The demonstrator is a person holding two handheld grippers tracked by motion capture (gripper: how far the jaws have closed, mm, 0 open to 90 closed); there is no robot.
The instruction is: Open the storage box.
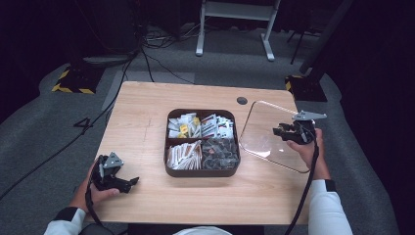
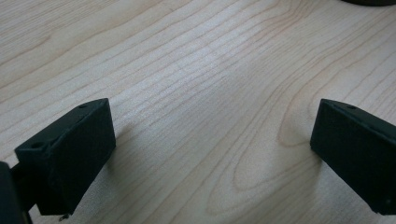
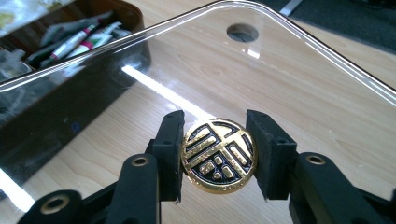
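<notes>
No readable words or numbers, only a gold-and-black ornamental sign on the round knob (image 3: 219,155) of the clear lid (image 3: 289,84)

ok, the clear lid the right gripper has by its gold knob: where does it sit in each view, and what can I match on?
High view: clear lid at right of centre, tilted beside the brown box, right gripper over it.
Right gripper view: lid across most of the frame, its gold knob clamped at bottom centre.
Left gripper view: bare wooden table, no lid.
Shared landmark: the table's round hole.
</notes>
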